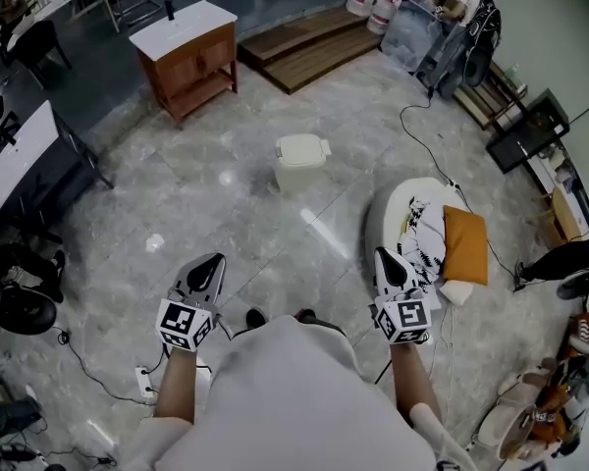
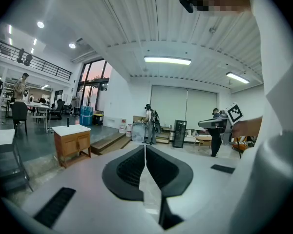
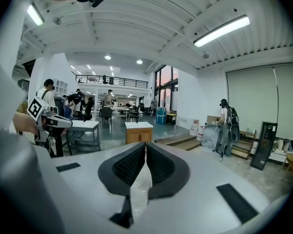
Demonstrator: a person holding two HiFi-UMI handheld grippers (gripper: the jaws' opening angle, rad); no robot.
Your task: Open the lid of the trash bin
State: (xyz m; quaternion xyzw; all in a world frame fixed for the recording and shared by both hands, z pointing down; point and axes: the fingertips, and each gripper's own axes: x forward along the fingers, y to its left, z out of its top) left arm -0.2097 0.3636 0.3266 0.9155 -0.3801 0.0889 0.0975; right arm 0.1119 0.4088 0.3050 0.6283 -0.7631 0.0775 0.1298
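Left gripper (image 1: 209, 263) and right gripper (image 1: 386, 258): jaws together, empty. Trash bin (image 1: 300, 168), frame centre, lid (image 1: 302, 147) shut, well apart; approach squarely first.

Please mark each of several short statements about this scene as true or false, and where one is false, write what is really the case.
1. The trash bin stands on the floor with its lid down. True.
2. The left gripper holds the bin's lid. False: the left gripper's jaws are together on nothing, well short of the bin.
3. The right gripper has its jaws together with nothing between them. True.
4. The wooden cabinet stands beyond the bin, to its left in the head view. True.
5. The orange cushion lies on top of the cabinet. False: the orange cushion lies on the white round pouf, right of the bin.
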